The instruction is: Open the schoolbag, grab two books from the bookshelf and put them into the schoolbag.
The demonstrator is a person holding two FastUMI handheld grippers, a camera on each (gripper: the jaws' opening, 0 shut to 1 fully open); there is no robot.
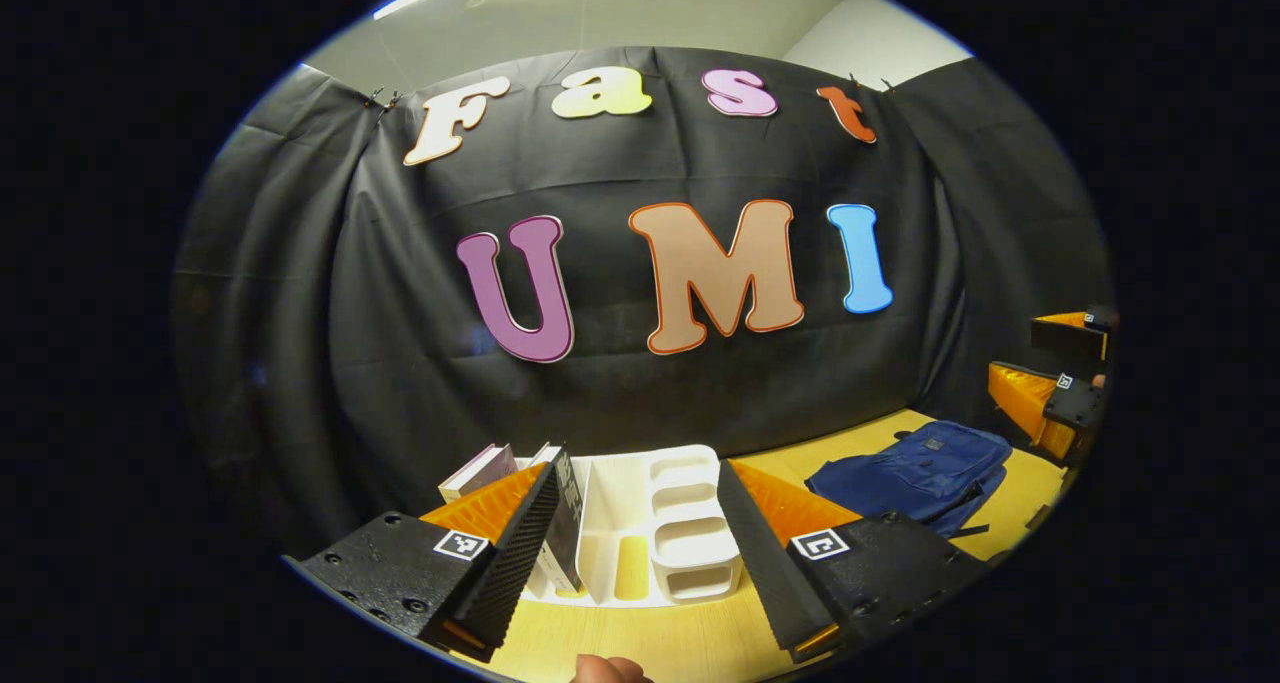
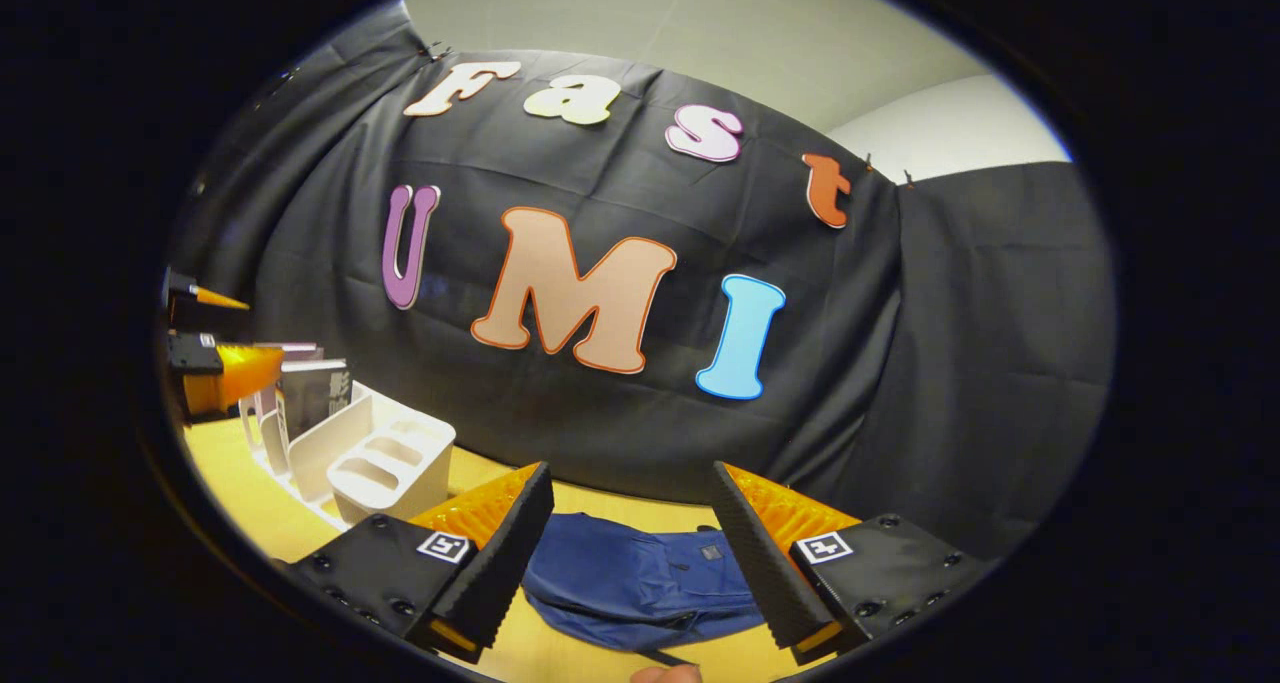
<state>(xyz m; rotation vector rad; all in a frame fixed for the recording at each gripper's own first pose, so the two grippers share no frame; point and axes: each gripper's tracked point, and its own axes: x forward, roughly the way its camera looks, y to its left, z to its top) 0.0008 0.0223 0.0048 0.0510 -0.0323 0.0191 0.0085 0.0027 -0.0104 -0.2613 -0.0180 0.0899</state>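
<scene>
left claw (image 1: 637,533) open; books (image 1: 560,508) in bookshelf (image 1: 690,523)

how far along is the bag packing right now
Nothing looks done yet. The blue schoolbag lies flat on the table, apparently closed, and the books stand in the white bookshelf. In hand: the right gripper hovers open over the bag, the left gripper open facing the shelf. Left: opening the bag, moving two books in.
</scene>
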